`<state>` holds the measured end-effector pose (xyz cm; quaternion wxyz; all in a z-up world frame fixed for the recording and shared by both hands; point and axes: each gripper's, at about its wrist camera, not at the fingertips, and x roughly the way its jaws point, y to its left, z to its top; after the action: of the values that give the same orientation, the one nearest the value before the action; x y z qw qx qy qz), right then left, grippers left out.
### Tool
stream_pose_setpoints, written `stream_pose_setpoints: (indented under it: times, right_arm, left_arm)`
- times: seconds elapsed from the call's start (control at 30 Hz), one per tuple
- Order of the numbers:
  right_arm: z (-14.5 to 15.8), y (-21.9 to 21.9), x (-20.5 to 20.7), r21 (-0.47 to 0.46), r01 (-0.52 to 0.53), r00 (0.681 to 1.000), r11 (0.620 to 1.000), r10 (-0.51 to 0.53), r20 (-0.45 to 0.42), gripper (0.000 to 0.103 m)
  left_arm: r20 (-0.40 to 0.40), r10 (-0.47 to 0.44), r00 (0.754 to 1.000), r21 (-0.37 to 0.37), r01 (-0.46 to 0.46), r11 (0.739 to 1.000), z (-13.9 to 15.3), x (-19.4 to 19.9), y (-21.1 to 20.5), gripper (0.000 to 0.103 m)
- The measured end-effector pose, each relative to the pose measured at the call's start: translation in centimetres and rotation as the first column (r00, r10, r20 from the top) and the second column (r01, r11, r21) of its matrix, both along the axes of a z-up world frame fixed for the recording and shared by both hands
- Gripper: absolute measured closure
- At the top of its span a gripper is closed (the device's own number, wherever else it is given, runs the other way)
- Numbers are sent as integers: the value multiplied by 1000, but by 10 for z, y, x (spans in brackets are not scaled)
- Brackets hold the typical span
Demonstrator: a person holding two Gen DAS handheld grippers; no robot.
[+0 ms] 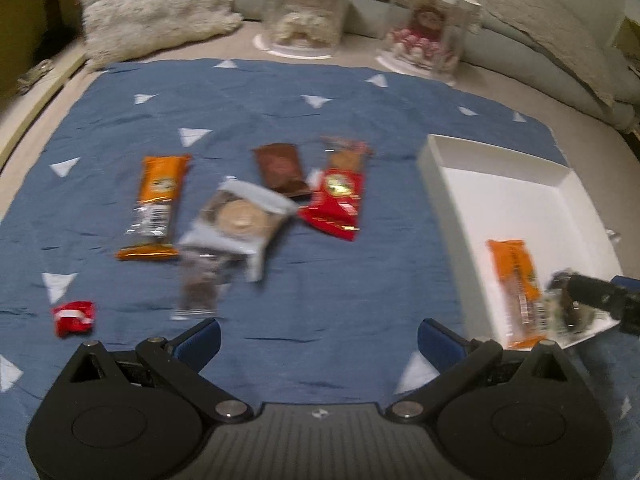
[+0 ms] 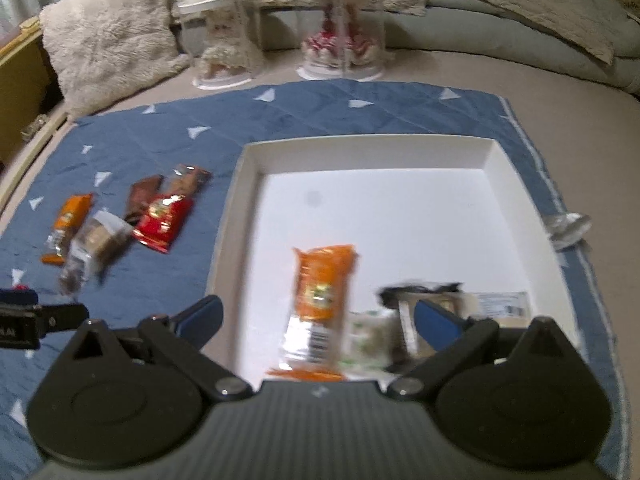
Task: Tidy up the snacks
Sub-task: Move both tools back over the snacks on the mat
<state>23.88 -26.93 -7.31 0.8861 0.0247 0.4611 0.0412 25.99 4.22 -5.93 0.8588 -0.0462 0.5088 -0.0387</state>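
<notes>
Both grippers hang low over the blue quilted cloth with white triangles (image 1: 320, 120), and both sets of jaws are spread wide with nothing between them. The left gripper (image 1: 319, 339) hovers above bare cloth, and ahead of it lies the loose cluster of snacks: an orange-wrapped bar (image 1: 154, 206) lying lengthwise on the left, a pale grey packet with a round biscuit showing through (image 1: 236, 224) just beside it, a blurred dark see-through packet (image 1: 198, 284) touching the grey one's near edge, a brown wrapped bar (image 1: 280, 172) further back, and a red wrapper with a gold emblem (image 1: 338, 200) on the right. A small crumpled red wrapper (image 1: 74, 317) sits apart at the near left. Over on the right, the shallow white cardboard tray (image 2: 516, 184) rests on the cloth, and the right gripper (image 2: 318, 318) is released just above its near end. Inside it lie a second orange-wrapped bar (image 2: 320, 300), a blurred white-and-green packet (image 2: 366, 344) touching it, and a dark-edged clear packet (image 2: 452, 304) at the near right corner. A silvery foil scrap (image 2: 568, 230) lies just outside the tray's right wall. At the back stand a fluffy cream cushion (image 2: 108, 44) and two clear plastic domes holding dolls (image 2: 340, 24).
</notes>
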Motion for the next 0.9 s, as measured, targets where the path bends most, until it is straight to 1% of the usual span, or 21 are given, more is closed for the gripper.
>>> stream_pose_setpoints:
  times: [0.1,0.23,0.37,0.53,0.63,0.67,0.7,0.73,0.77,0.8,0.83,0.9]
  right_arm:
    - [0,18,1,30,0,1000,1000,1,-1,1]
    - [-1,48,4,36,-29,1000,999,29,10,1]
    - [-6,77,10,62,-52,999,997,51,19,1]
    - [-12,108,21,163,-94,995,982,88,45,1]
    - [-21,127,29,192,-97,995,976,91,39,1]
    - [-24,134,31,199,-97,995,975,92,35,1]
    - [-27,141,33,209,-97,995,973,92,35,1]
    - [-30,148,35,220,-99,995,970,94,33,1]
    - [-33,155,36,236,-107,994,966,103,29,1]
    - [-36,162,38,253,-110,994,961,108,24,1]
    - [-38,166,39,266,-112,994,957,111,19,1]
    - [-44,177,42,303,-108,994,947,111,10,1]
  left_arm:
    - [-4,22,1000,10,-22,1000,-3,-2,24,0]
    - [-4,59,998,14,-59,998,-6,-5,57,0]
    - [-2,111,994,17,-111,994,-9,-10,88,0]
    - [15,193,981,36,-194,980,-12,-15,124,0]
    - [26,246,969,17,-246,969,-11,-18,146,0]
    - [31,275,961,5,-276,961,-10,-19,154,2]
    - [36,299,954,-4,-299,954,-10,-19,161,7]
    - [40,314,949,-12,-313,950,-10,-20,166,15]
    - [39,326,945,-20,-325,945,-11,-20,171,19]
    - [34,335,942,-26,-334,942,-13,-19,174,25]
    - [30,336,941,-28,-335,942,-14,-19,175,29]
    - [18,324,946,-25,-323,946,-19,-16,176,31]
